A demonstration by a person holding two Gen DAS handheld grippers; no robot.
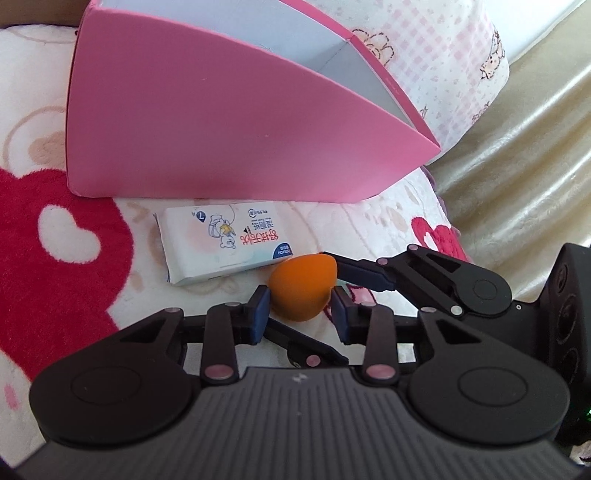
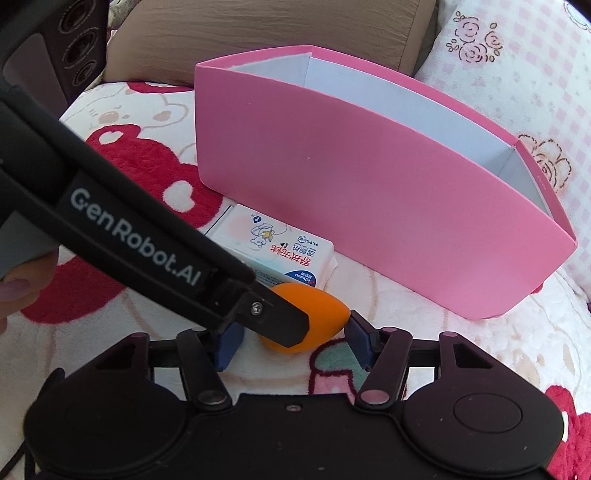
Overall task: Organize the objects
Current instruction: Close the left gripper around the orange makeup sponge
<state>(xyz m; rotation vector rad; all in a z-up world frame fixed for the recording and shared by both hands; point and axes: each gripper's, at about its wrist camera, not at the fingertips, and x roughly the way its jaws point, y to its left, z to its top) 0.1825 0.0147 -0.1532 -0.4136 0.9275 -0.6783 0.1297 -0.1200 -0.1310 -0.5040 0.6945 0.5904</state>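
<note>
The orange teardrop makeup sponge (image 1: pixel 301 288) lies on a fleece blanket (image 1: pixel 74 280) printed with red hearts and bears. Its pointed end faces far right in the left wrist view. It sits just near of a white wet-wipe pack (image 1: pixel 221 243), touching or nearly touching that pack's near right corner.

Left hand-held gripper (image 1: pixel 301 301): the 2 blue pads stand narrowly apart with the sponge's broad end between them. The left pad touches the sponge's side, and the right pad sits at the sponge's other side; firm pressure there cannot be confirmed. In the right wrist view, the left unit's black finger link crosses in front of the sponge (image 2: pixel 295 321).

Right hand-held gripper (image 2: pixel 291 341): the jaws stand about half open. The right pad meets the sponge's pointed tip; the left pad stands clear, partly hidden behind the left unit. The sponge is not clamped by this unit. In the left wrist view, 1 of its fingers (image 1: pixel 364 275) reaches the sponge tip from the right.

A pink open-top box (image 1: pixel 207 122) with a pale interior stands upright just far of the wipe pack. A pink checked pillow (image 2: pixel 517 74) lies far right of the box. A tan cushion (image 2: pixel 258 29) lies beyond it.
</note>
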